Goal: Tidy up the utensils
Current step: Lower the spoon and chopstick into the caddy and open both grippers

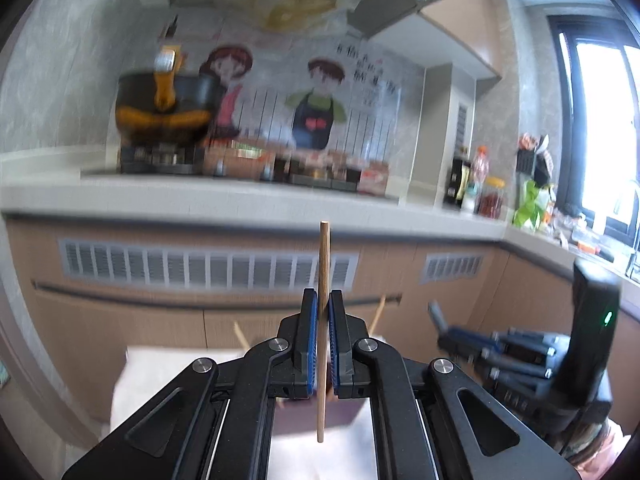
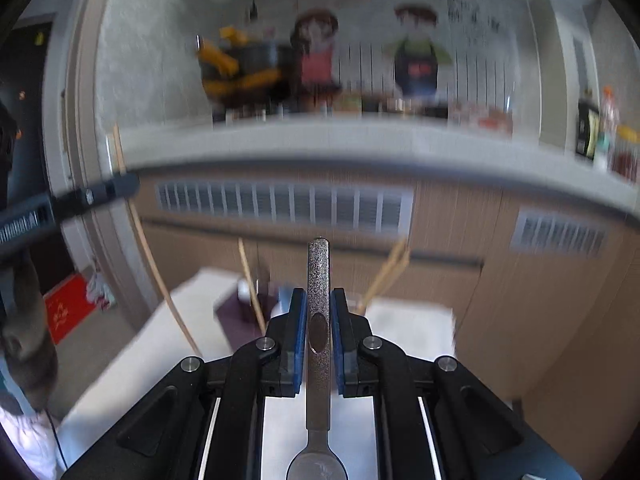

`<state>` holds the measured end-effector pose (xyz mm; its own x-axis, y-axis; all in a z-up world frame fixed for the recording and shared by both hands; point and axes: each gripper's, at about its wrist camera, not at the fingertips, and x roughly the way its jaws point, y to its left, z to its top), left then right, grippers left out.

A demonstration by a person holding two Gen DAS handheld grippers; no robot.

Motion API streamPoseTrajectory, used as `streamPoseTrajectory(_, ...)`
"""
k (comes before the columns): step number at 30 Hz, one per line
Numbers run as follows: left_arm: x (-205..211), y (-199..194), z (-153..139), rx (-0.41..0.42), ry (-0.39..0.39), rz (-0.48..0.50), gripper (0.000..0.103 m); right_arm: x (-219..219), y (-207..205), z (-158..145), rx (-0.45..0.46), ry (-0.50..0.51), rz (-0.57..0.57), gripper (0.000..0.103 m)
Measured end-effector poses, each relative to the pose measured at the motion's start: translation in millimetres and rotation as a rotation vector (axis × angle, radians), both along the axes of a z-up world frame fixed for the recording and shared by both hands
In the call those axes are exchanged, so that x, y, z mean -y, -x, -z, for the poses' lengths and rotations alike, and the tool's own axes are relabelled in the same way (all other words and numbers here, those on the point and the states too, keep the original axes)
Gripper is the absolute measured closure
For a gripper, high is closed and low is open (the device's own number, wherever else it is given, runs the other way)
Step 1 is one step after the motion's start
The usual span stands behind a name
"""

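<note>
The left claw (image 1: 323, 312) is squeezed tight on a wooden chopstick (image 1: 323, 264). The stick stands straight up between the two blue pads (image 1: 309, 344). Its top pokes out well past the claw tips, and its bottom end hangs down behind them, over the white surface (image 1: 152, 376). Just past the tips, two more sticks (image 1: 378, 314) lean out to each side of a dark holder that is mostly hidden. Off to the right of this claw, the right claw (image 1: 436, 314) shows from the side, blurry.

The right claw (image 2: 319, 308) is clamped on a metal spoon (image 2: 318, 344). The handle points up past the tips, and the bowl sits low, close to the camera. The handle has a rough, speckled look and an oval dent between the pads. Just beyond the tips are a dark box (image 2: 240, 316) with a stick (image 2: 251, 284) leaning in it, and a bunch of sticks (image 2: 390, 272) leaning to the right. They stand on the white surface, and its far edge is close behind them. To the far left, the left claw (image 2: 120, 186) reaches in with its long stick.

Past the surface edge there is open floor, then brown cupboards (image 1: 160, 312) and the kitchen counter (image 1: 240, 200). Everything far away is blurry.
</note>
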<state>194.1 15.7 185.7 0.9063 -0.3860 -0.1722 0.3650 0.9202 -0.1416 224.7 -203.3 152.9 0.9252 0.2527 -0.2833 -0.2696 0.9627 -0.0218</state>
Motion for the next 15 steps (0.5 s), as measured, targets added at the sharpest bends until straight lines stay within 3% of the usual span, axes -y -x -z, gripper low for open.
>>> streamPoseTrajectory(3,2.7,-4.8,-23.5,0.050,0.002,-0.006,0.098,-5.2,-9.9,-38.8,0.143,-0.042,0.002,0.093)
streamPoseTrajectory(5,3.0,-10.8,-33.0,0.073,0.006,-0.017,0.098,-8.3,-19.9,-52.7,0.192,-0.068,0.009,0.092)
streamPoseTrajectory(9,0.9,-30.8,-35.7,0.076,0.012,-0.028,0.098,-9.0,-51.9,-57.5,0.199,-0.128,-0.002,0.092)
streamPoseTrajectory(15,-5.4,-73.4,-10.8,-0.002,0.017,-0.025,0.098,-13.2,-92.4,-25.8,0.144,-0.115,0.021,0.092)
